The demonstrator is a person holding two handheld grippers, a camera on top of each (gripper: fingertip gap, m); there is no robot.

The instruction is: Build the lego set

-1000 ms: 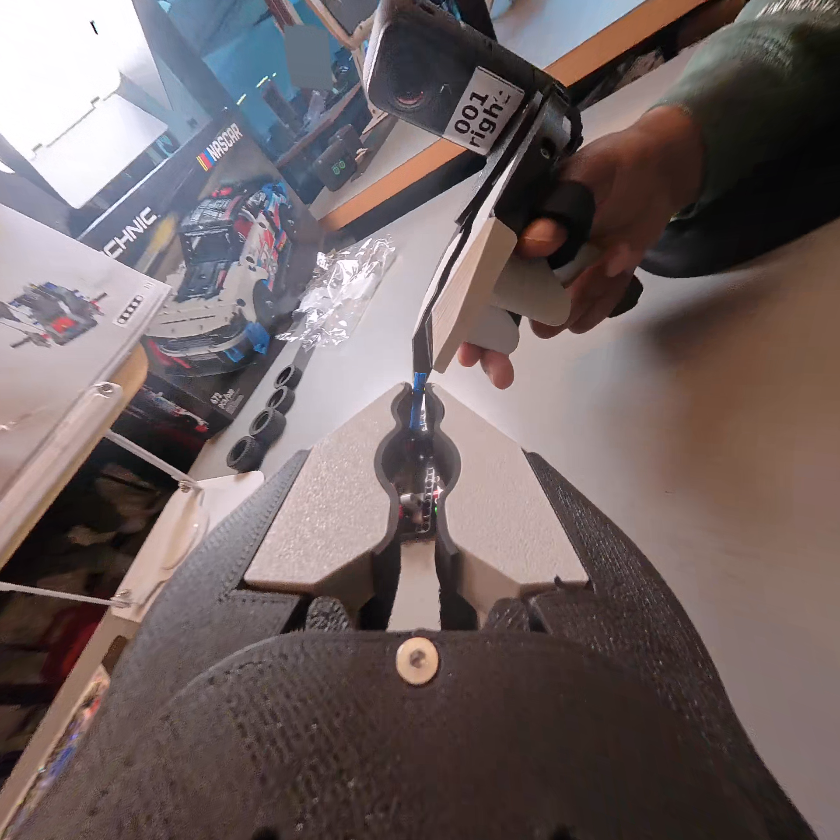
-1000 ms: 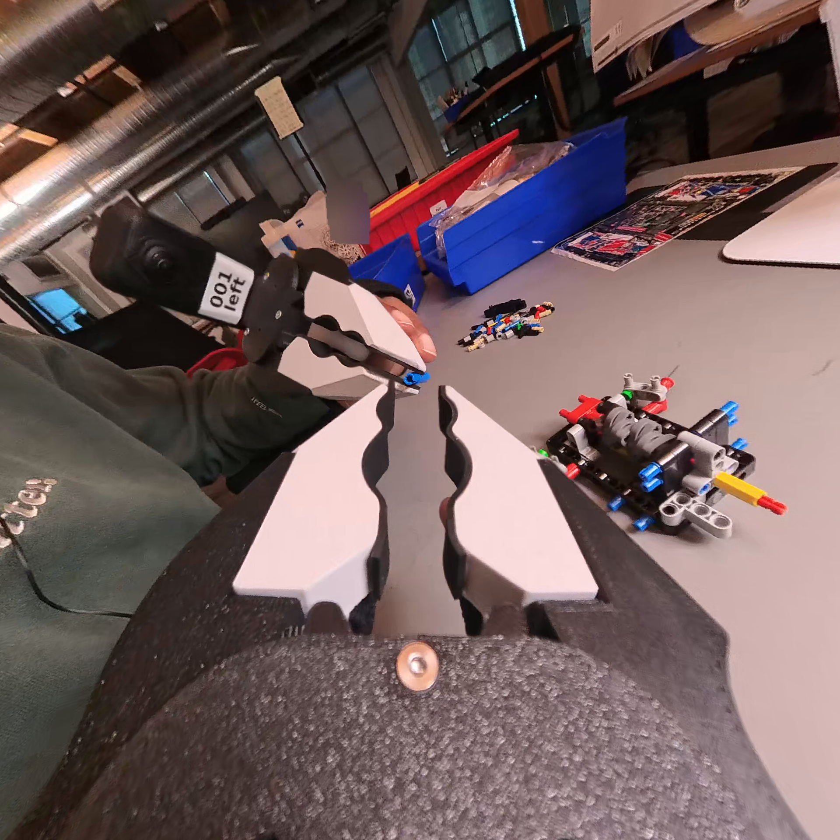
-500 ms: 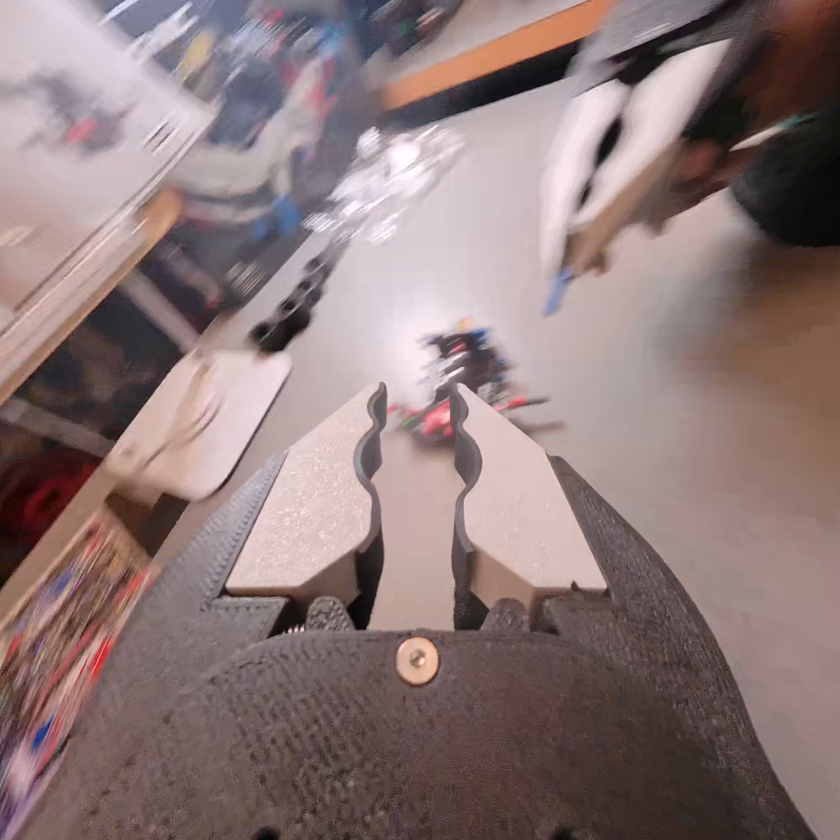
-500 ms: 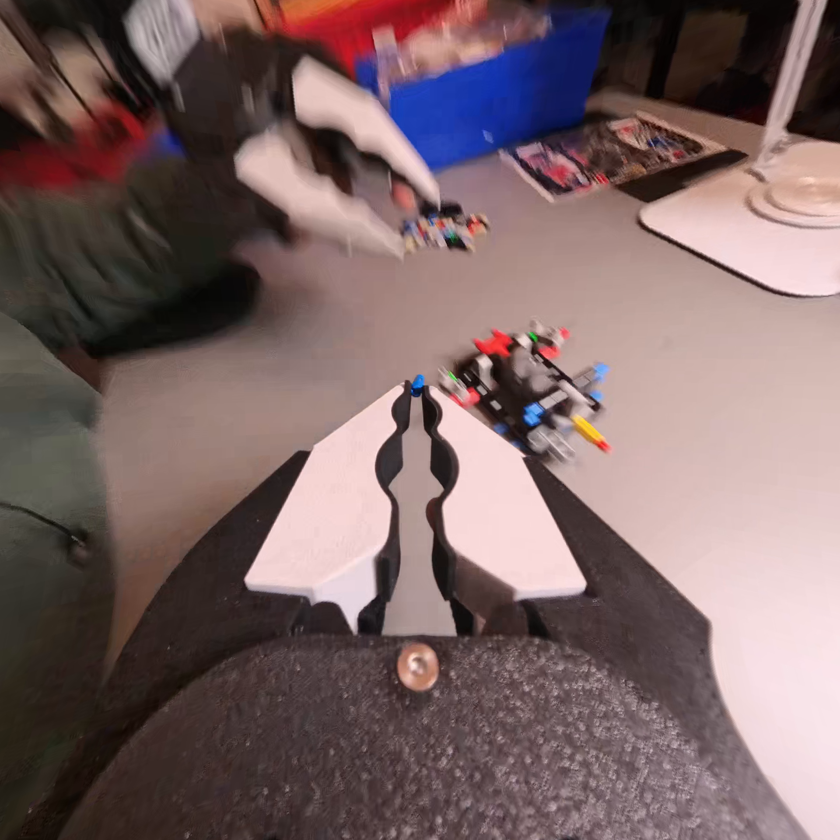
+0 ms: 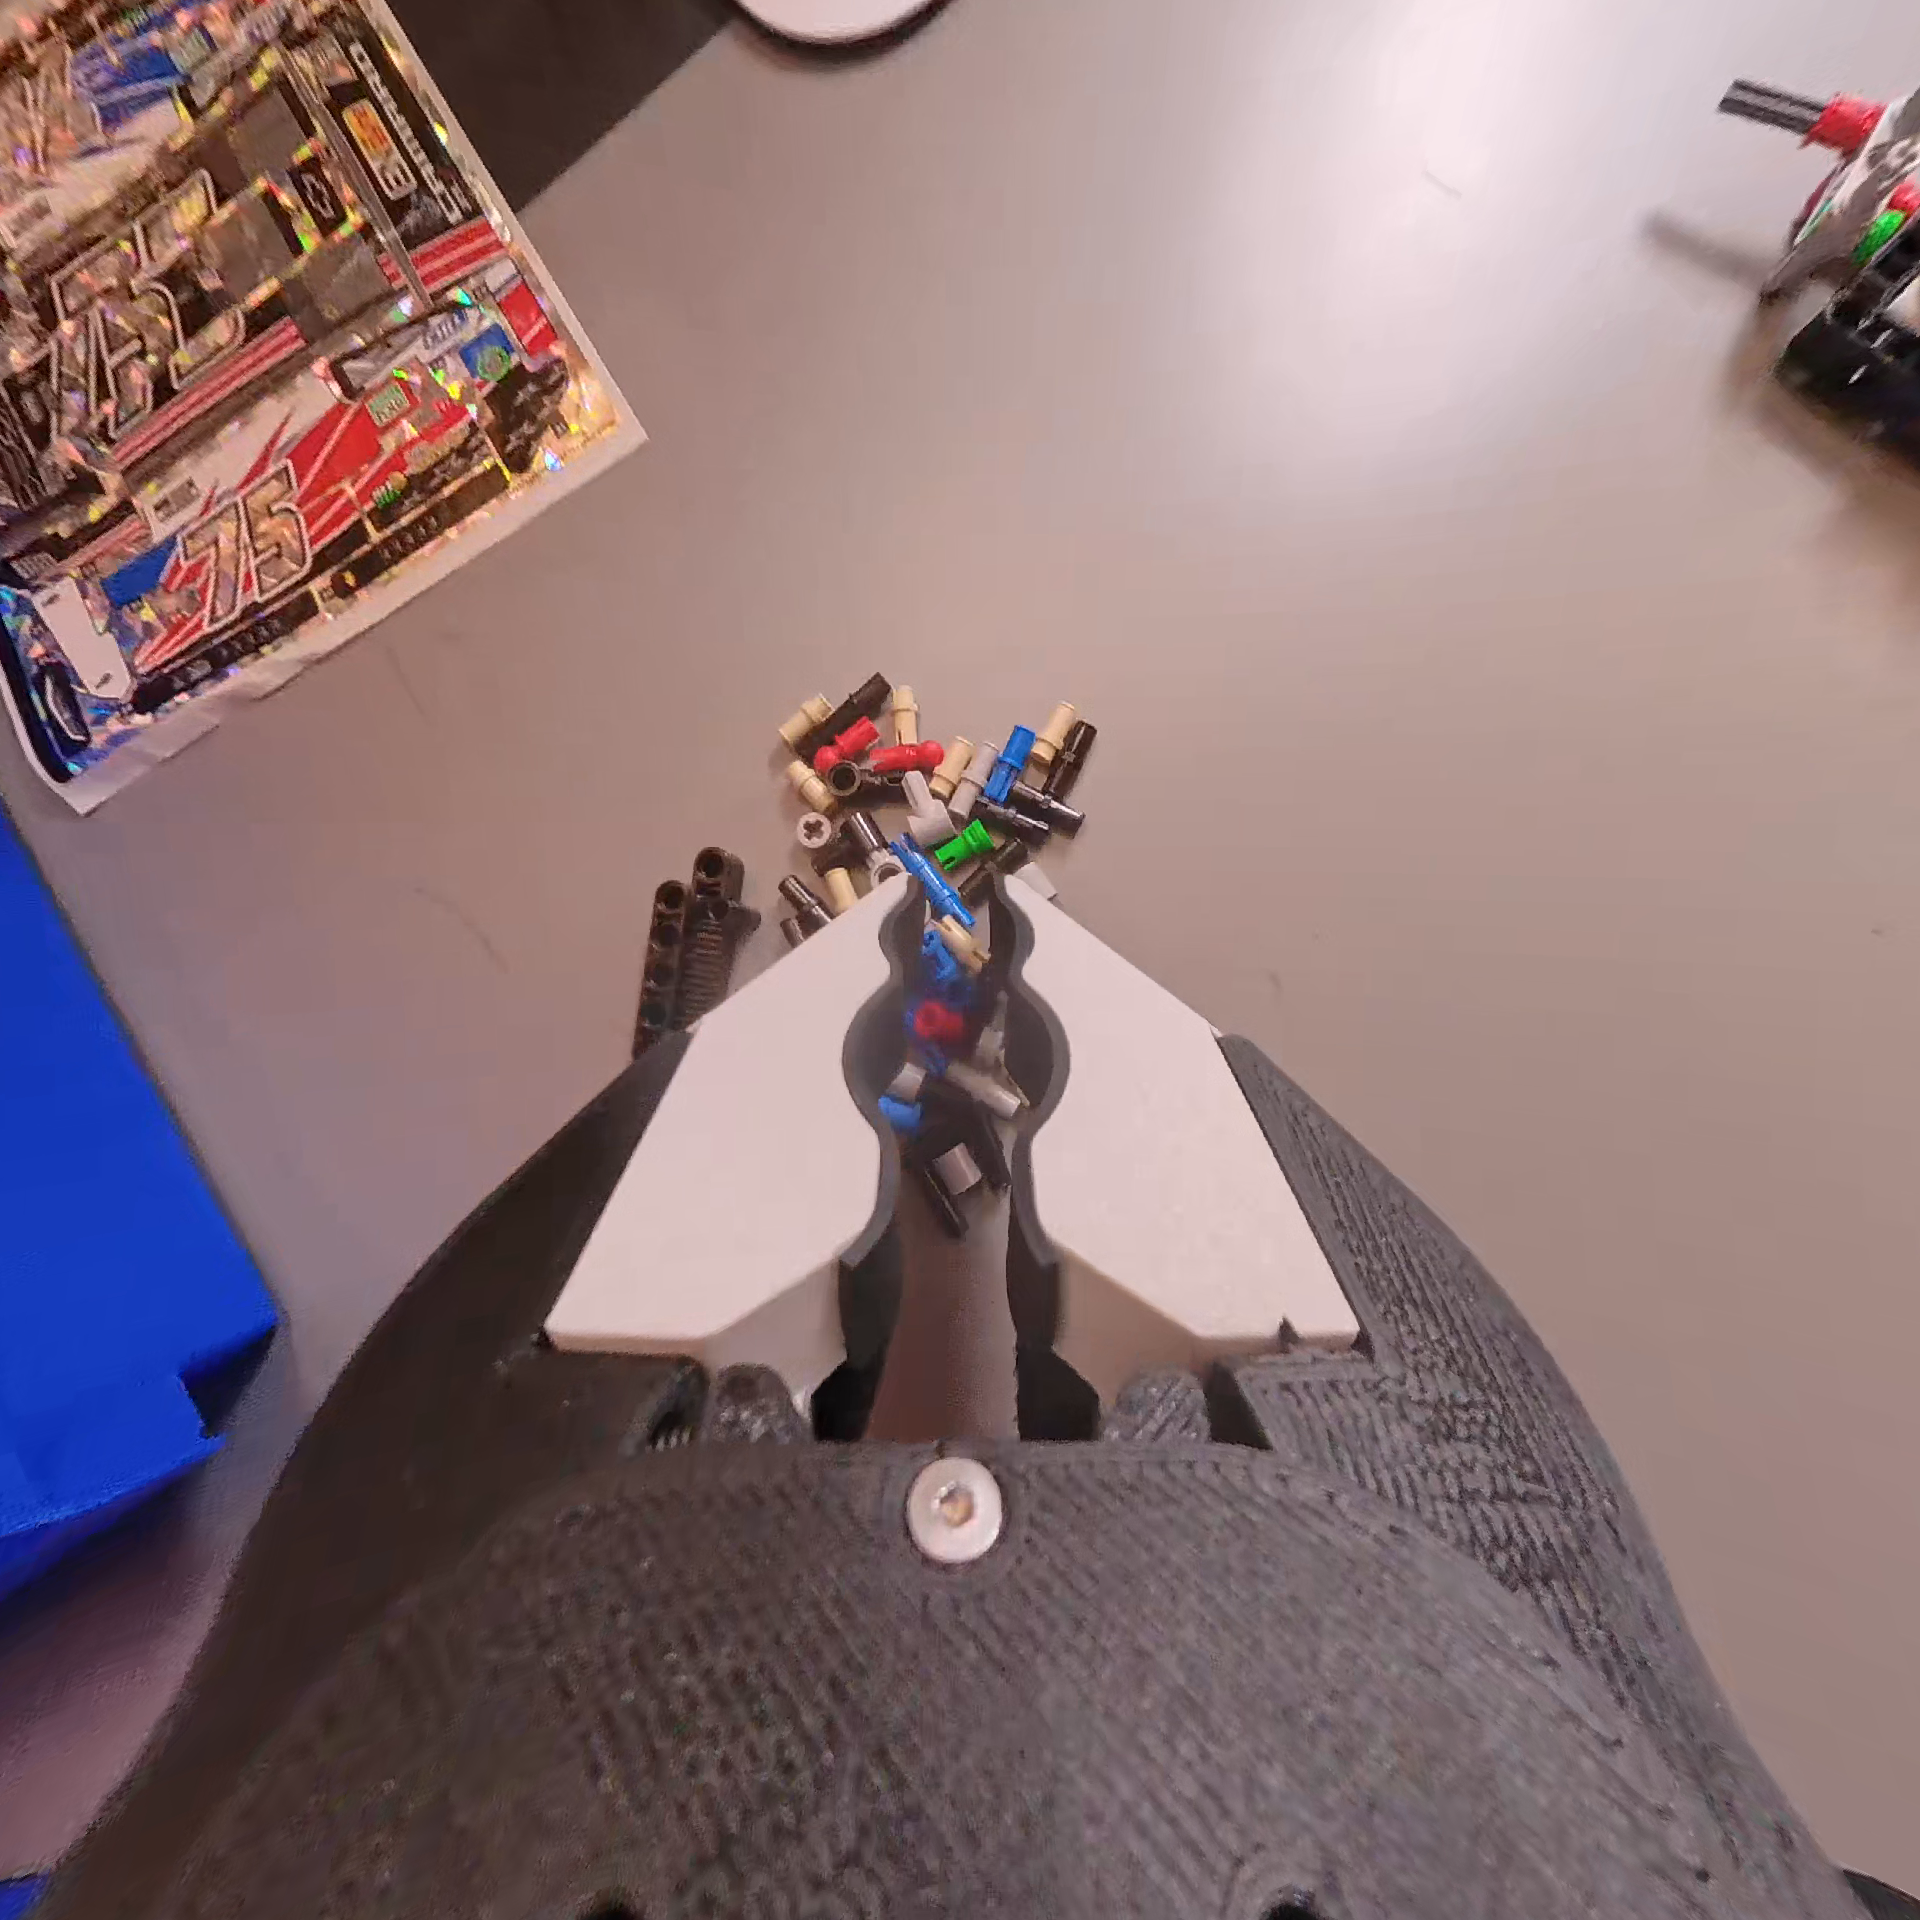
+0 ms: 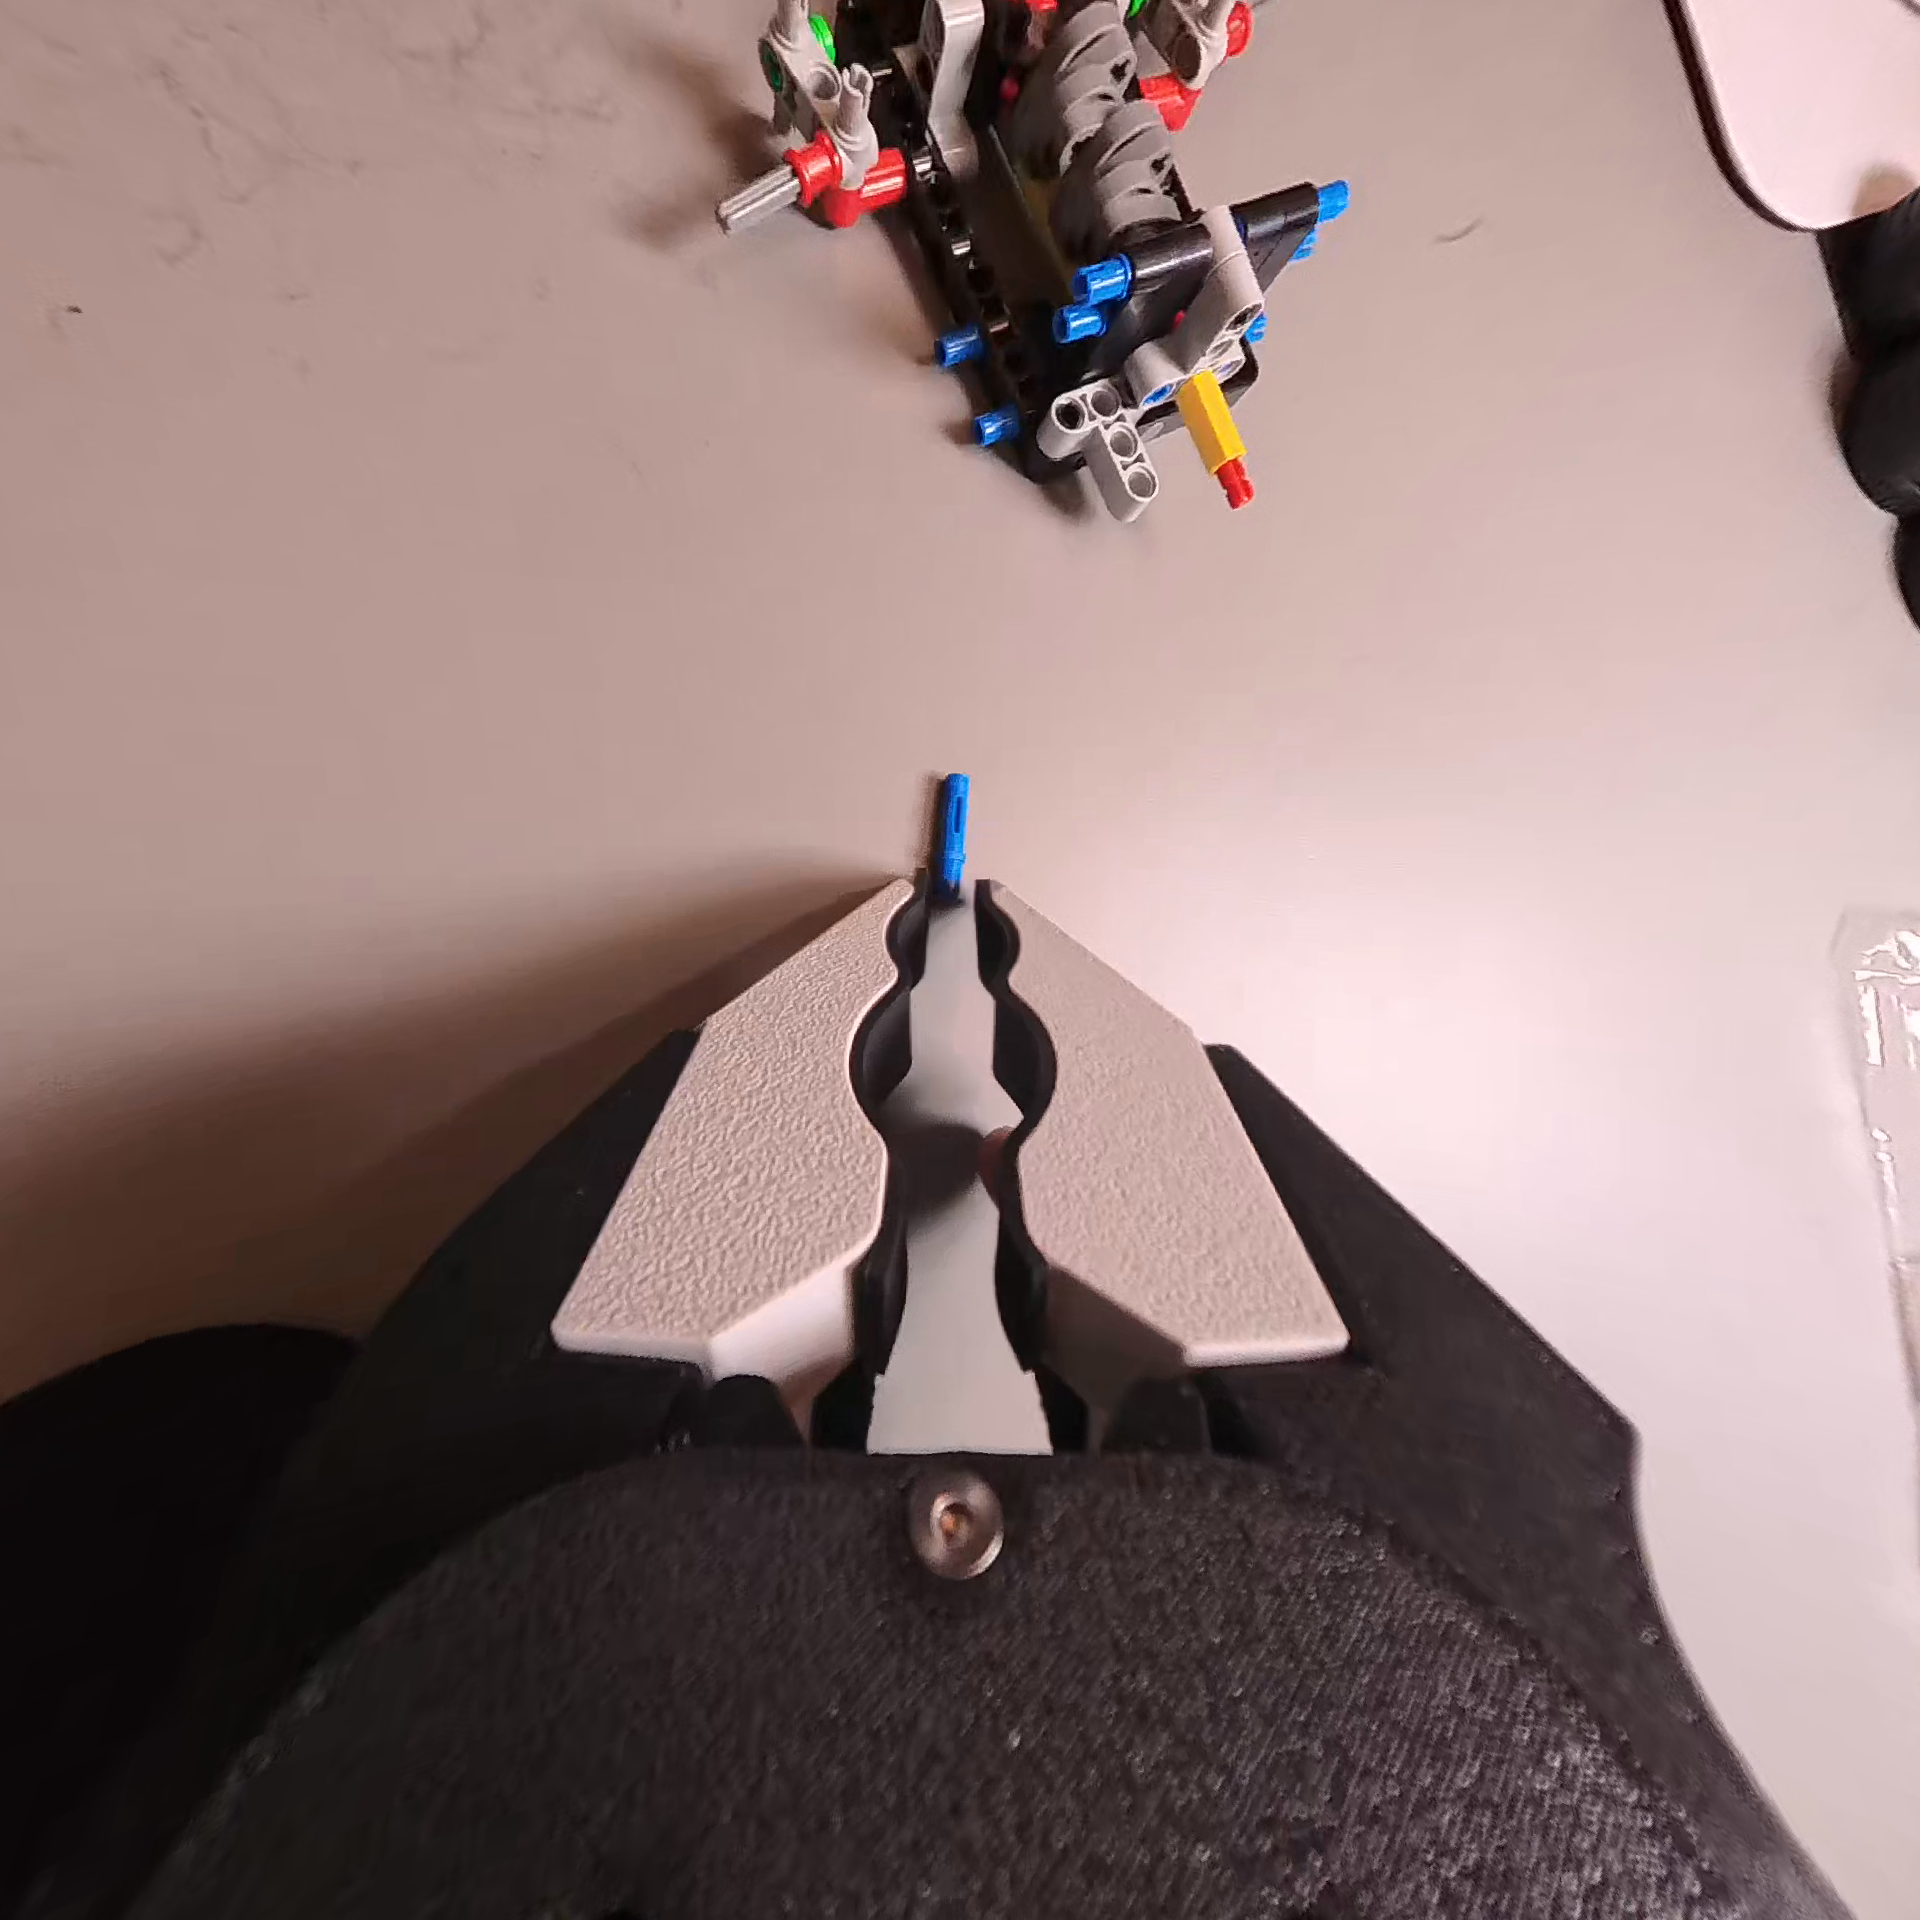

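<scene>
My left gripper hovers over a pile of small loose pins on the grey table. Its jaws stand a narrow gap apart, with pins of the pile showing between them, a blue one at the tips. My right gripper is shut on a blue pin that sticks forward from its tips above the table. The part-built lego assembly, black with grey, red, blue and yellow parts, lies beyond the right gripper. It also shows at the left wrist view's upper right.
A glossy sticker sheet lies at the upper left and a blue bin at the left. Two black beams lie beside the pile. A white lamp base and a clear plastic bag are at the right. One gripper's finger ends stand about 35 cm off the other's.
The blue pin went from my left gripper to my right. The left opened and swung down over the pin pile. The right shut on the pin and lowered near the assembly.
</scene>
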